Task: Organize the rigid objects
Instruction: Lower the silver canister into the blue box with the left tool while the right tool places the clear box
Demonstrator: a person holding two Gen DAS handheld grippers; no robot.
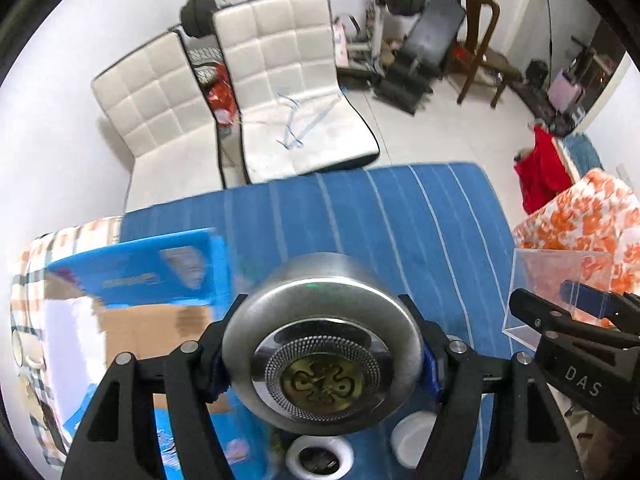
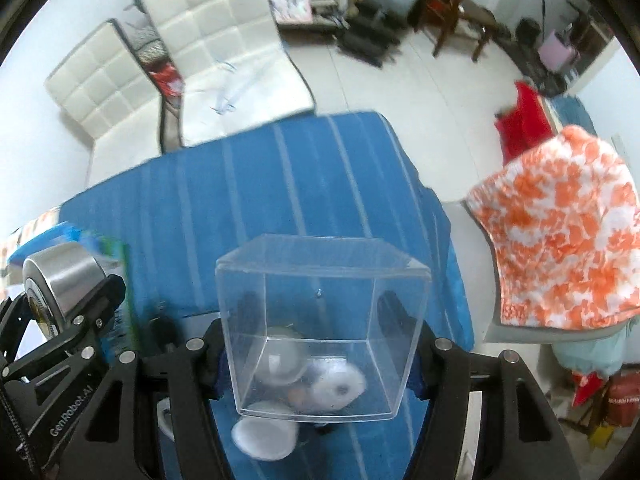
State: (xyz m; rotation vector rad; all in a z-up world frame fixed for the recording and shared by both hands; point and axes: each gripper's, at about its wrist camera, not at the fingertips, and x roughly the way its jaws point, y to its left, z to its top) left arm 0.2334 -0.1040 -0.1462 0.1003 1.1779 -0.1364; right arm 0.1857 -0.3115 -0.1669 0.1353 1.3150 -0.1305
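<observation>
In the left wrist view my left gripper (image 1: pixel 322 360) is shut on a round silver metal tin (image 1: pixel 320 304) with a brass emblem, its pads pressing on the rim from both sides. It is held above the blue striped cloth (image 1: pixel 380 220). My right gripper (image 2: pixel 320 320) is shut on a clear plastic cube box (image 2: pixel 320 280), held up with its open side towards the camera. Each wrist view also shows the other hand: the right gripper (image 1: pixel 580 304) with the clear box (image 1: pixel 560 276) at the right edge, and the left gripper (image 2: pixel 52 300) with the tin (image 2: pixel 60 272) at the left edge.
Small white round pieces lie on the cloth below: a ring (image 1: pixel 320 458), a cap (image 1: pixel 412 438), a lid (image 2: pixel 264 438) and a roll (image 2: pixel 338 388). A blue carton (image 1: pixel 152 276) with a cardboard flap stands left. Orange floral fabric (image 2: pixel 560 232) is on the right, white cushioned chairs (image 1: pixel 288 80) beyond.
</observation>
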